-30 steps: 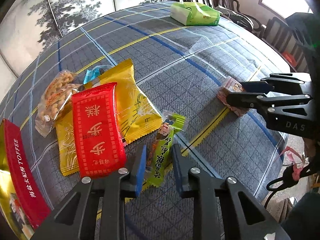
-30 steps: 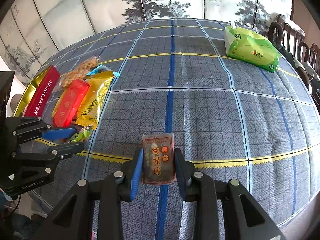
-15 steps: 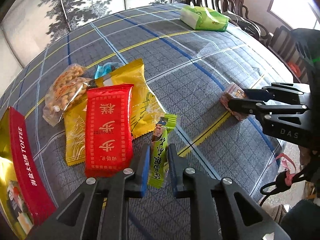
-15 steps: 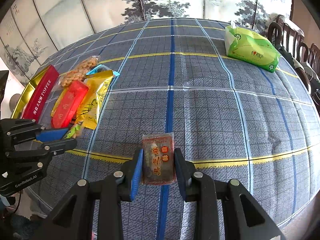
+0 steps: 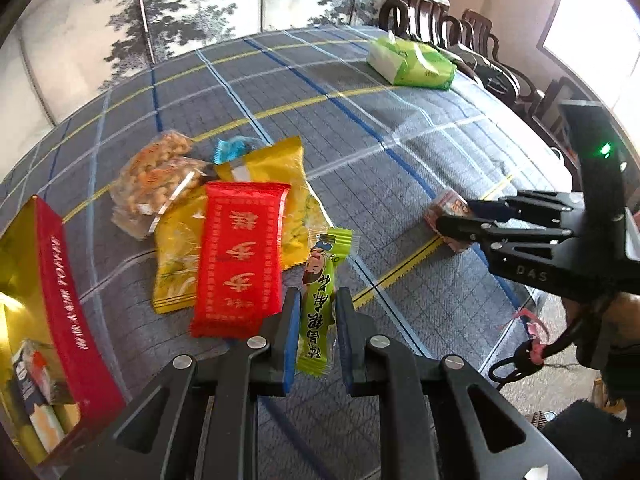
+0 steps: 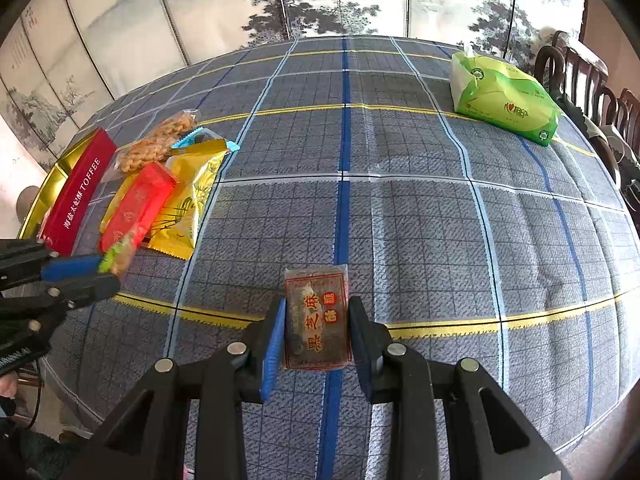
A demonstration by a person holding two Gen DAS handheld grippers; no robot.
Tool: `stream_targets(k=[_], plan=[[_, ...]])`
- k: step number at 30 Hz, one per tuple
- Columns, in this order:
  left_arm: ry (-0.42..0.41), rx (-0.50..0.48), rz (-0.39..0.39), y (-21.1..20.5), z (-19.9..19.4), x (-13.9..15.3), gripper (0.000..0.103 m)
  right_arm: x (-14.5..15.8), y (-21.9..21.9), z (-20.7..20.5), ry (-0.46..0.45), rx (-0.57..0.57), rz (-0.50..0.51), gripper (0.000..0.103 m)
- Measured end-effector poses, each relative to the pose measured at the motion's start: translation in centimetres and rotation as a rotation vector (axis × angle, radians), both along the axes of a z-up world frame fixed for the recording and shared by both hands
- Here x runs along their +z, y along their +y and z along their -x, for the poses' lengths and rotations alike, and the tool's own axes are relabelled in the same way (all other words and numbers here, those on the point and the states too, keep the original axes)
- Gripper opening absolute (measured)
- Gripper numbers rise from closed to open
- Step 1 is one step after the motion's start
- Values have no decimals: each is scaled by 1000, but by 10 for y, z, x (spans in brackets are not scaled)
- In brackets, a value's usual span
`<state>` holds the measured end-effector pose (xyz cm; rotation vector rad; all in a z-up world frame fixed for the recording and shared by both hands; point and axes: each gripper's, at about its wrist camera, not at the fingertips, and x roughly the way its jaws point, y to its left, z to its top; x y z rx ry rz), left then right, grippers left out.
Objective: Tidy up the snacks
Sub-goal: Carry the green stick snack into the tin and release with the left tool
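On the checked tabletop (image 6: 420, 208) most of the snacks lie outside the red and gold toffee box (image 5: 60, 320) at the left edge, so I judge the sorting barely begun. A few small packs show inside the box; a loose heap sits just beside it: the red packet (image 5: 240, 264) on top of the yellow packet (image 5: 276, 184), the clear bag of nuts (image 5: 154, 184) behind them, and a blue wrapper (image 5: 232, 148) peeking out at the back. All of those are left to move. The green tissue pack (image 6: 504, 98) rests well apart at the far side.

My left tool (image 5: 316, 338) has just closed and now pinches the lower half of the slim green candy stick (image 5: 320, 296); the stick's upper end points toward the heap, near the yellow packet's corner. Whether it is clear of the cloth I cannot tell.

My right tool (image 6: 318, 328) grips the dark sesame cake packet (image 6: 318, 316) by its two long sides, low over the blue stripe near the yellow line, well apart from the heap and the box. Both pieces, I reckon, must go into the box.
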<state>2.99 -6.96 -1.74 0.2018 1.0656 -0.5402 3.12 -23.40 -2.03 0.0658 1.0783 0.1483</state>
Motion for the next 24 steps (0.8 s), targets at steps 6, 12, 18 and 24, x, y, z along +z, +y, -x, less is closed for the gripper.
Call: stream_targets(k=[6,12,18,24], plan=[[-46,71,-1,28,0,21,15,0,2,-1,0,0,4,31],[-77,203,-24,74,-3,35,15,0,5,-1,-1,-7,10,31],[-97,354,-44,132,-3,44,15,0,6,-2,3,-12,19,31],[-81,500,-82,189,-1,40,15,0,8,-3,7,-12,34,31]])
